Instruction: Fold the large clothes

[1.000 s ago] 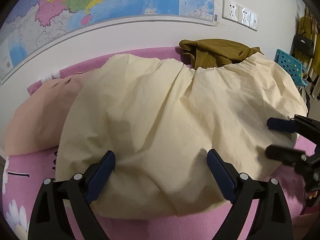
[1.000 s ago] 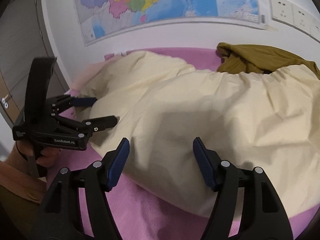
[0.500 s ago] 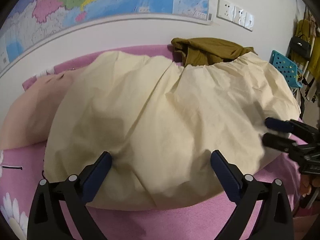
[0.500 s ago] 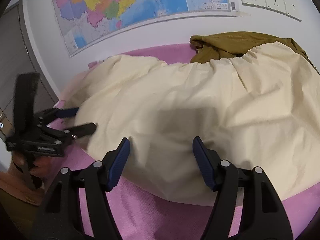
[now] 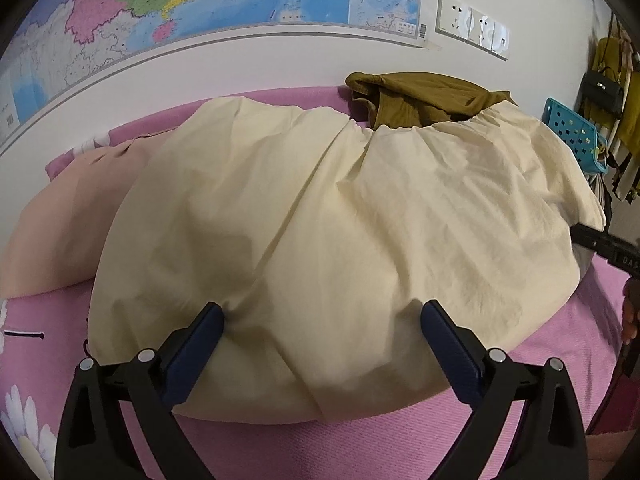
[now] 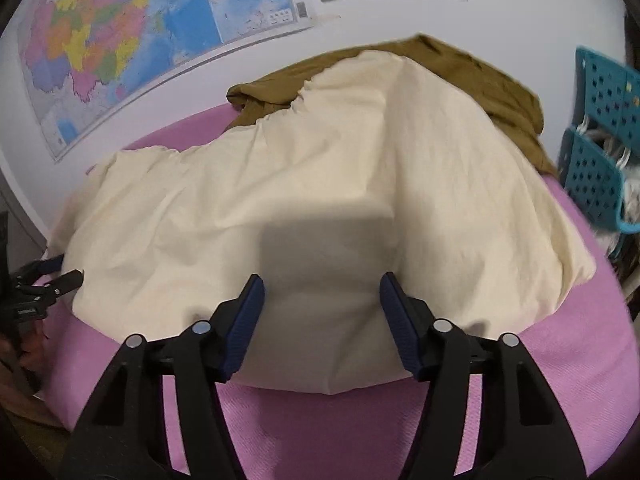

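A large cream garment [image 5: 340,220] with a gathered elastic edge lies spread and rumpled on the pink bed cover [image 5: 360,440]. My left gripper [image 5: 322,312] stands wide open over its near edge, left of the middle, with cloth below the pads. My right gripper [image 6: 320,284] hovers over the near edge further right. Its jaws are closing, with loose cloth lying between them but not pinched. In the right wrist view the left gripper [image 6: 52,276] shows at the garment's left end [image 6: 120,240].
An olive-brown garment [image 5: 424,96] lies bunched behind the cream one by the wall. A peach pillow [image 5: 68,216] sits at the left. A teal perforated basket [image 6: 600,160] stands off the bed's right side. A wall map [image 5: 200,4] and sockets [image 5: 472,24] hang above.
My right gripper has swung rightward along the garment's near edge and rolled, and its jaws have narrowed. The left gripper has stayed almost in place, wide open.
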The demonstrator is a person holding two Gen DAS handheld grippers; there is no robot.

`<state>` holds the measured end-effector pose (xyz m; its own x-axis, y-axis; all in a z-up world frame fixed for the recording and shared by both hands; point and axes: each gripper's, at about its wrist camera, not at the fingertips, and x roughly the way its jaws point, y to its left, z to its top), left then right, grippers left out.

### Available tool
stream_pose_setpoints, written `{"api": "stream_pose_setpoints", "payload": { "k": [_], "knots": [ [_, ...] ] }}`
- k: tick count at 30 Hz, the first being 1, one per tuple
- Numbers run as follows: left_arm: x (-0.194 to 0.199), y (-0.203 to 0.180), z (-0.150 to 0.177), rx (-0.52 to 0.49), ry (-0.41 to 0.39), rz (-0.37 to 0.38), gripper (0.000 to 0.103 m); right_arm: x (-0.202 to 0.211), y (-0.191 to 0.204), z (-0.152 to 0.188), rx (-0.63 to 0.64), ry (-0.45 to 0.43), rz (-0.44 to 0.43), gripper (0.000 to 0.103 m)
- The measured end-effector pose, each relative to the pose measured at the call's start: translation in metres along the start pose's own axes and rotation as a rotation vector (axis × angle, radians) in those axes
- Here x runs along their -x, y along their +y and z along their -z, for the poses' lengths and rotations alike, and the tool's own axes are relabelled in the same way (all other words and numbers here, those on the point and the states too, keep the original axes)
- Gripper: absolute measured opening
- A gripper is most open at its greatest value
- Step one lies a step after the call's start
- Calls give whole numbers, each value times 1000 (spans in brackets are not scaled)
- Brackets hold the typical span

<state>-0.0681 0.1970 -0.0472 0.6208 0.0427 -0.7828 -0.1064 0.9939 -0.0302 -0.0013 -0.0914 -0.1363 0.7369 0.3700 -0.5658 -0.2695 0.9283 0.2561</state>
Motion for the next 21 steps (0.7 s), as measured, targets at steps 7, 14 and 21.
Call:
{"api": "stream_pose_setpoints", "payload": {
  "k": [7,14,21],
  "knots": [
    [-1,1,0,6,3,-10,96,48,-44,1,-102,-129,79,60],
    [-2,2,1,11,-2,-18,96,23,-77,5,-156,-44,113,58],
    [1,4,4,20,-7,-25,96,28,-90,-2,-161,-51,140,57]
  ]
}}
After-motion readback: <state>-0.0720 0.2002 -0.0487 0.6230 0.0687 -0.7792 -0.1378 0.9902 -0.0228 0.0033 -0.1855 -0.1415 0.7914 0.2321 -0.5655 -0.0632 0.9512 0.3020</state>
